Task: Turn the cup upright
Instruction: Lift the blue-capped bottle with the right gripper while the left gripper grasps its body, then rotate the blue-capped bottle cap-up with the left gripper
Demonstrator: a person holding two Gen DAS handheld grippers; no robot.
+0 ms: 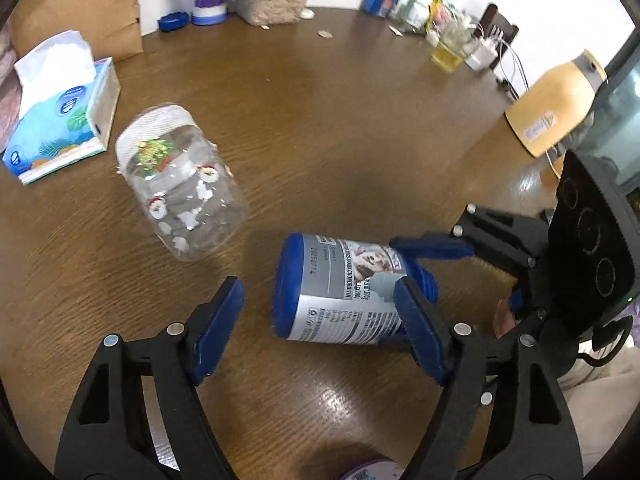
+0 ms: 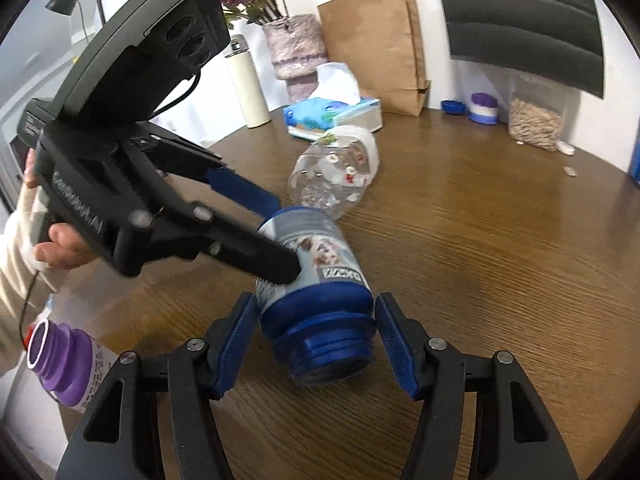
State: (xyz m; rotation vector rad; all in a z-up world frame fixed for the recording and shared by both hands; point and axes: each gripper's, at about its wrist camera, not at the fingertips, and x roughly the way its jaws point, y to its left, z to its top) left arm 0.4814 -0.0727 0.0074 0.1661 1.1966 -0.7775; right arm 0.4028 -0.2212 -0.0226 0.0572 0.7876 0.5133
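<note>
A blue container with a grey label [image 1: 340,292] lies on its side on the brown wooden table [image 1: 340,120]; its open threaded mouth points toward the right wrist camera [image 2: 320,312]. My right gripper [image 2: 316,340] is open, its blue fingers on either side of the container's neck. My left gripper [image 1: 320,308] is open, its jaws straddling the container's body, one finger touching the label. A clear plastic jar with Christmas stickers [image 1: 180,180] also lies on its side farther back [image 2: 336,176].
A tissue box [image 1: 60,116], a brown paper bag [image 2: 376,44], a purple bottle [image 2: 68,372], a jar of grain [image 2: 536,120], small lids and bottles stand around the table's edge. A yellow appliance [image 1: 556,100] is at the right.
</note>
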